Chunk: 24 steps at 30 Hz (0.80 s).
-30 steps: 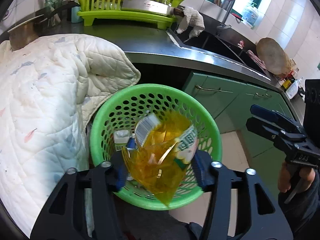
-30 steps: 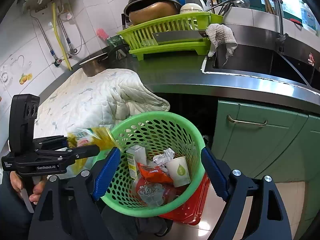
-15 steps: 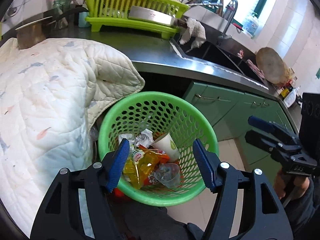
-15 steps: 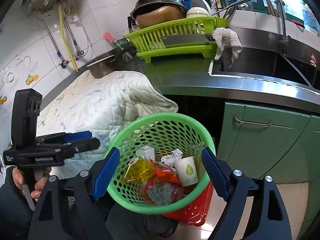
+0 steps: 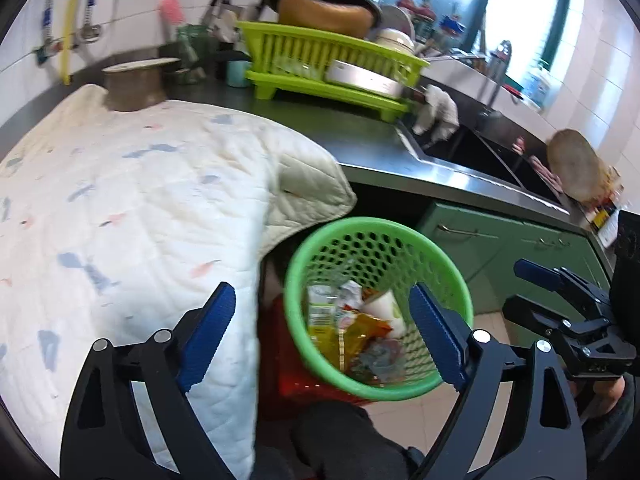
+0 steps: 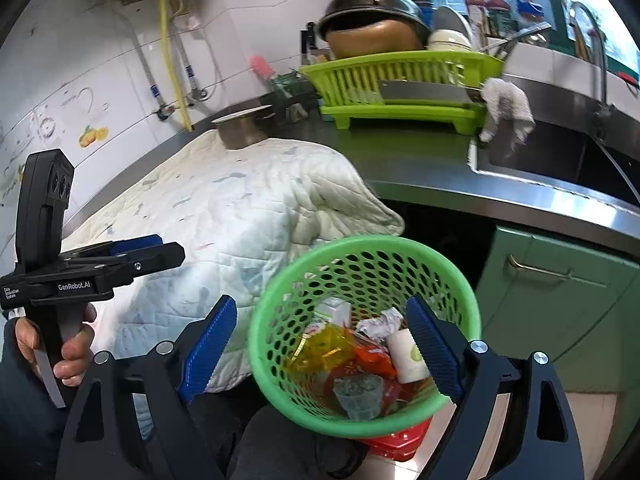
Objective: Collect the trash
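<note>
Below the counter (image 5: 372, 148) — green basket (image 5: 320, 236) holding wrappers (image 6: 340, 350), cup (image 6: 406, 354).

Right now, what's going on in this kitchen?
A person is collecting trash with a two-finger tool in each hand. Both the left tool and the right tool are open and hold nothing. A yellow wrapper lies in the green basket with a paper cup and other scraps.

Left gripper (image 5: 320, 320): jaws wide apart, nothing between
Basket (image 5: 316, 240): green — ahead, toward the right finger
Yellow wrapper (image 5: 360, 330): inside basket
Quilt (image 5: 120, 208): left
</note>
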Tool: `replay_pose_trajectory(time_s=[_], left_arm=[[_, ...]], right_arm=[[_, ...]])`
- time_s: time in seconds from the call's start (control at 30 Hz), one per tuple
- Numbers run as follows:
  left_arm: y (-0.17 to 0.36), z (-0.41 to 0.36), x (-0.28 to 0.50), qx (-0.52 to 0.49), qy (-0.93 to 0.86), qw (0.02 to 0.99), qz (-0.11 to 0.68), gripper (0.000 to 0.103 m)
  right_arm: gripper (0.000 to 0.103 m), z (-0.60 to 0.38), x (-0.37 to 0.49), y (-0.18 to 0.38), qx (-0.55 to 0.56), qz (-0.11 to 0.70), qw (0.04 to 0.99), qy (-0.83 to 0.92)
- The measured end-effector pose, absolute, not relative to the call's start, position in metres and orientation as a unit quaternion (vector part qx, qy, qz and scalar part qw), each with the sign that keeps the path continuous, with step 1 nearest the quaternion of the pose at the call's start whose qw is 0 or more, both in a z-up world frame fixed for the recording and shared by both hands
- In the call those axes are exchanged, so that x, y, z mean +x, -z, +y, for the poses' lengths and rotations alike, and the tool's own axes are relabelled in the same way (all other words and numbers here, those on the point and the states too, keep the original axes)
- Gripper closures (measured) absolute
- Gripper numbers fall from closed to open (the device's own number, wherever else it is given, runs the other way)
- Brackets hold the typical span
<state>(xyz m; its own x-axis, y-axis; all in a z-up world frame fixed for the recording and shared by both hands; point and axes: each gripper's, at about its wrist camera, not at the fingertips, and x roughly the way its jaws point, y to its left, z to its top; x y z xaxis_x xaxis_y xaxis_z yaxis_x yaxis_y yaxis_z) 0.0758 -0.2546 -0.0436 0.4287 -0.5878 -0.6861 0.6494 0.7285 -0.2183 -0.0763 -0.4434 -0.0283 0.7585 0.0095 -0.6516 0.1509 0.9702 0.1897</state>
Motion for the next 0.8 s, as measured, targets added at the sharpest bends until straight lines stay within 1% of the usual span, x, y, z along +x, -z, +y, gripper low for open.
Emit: replay_pose_trajectory(time_s=[0.07, 0.27, 0.8], left_arm=[[0.04, -0.241, 0.077, 0.039, 0.348, 0.854, 0.384, 0.01], [0.031, -0.2, 0.082, 0.037, 0.286, 0.881, 0.375, 0.006], [0.007, -0.093, 0.086, 0.027, 0.133, 0.93, 0.342, 0.005]], right_arm=[[0.019, -0.435, -0.071, 0.027, 0.111, 0.346, 0.931, 0.027], [0.016, -0.405, -0.055, 0.019, 0.093, 0.343, 0.935, -0.003], [0.012, -0.333, -0.004, 0.002, 0.05, 0.341, 0.937, -0.05]])
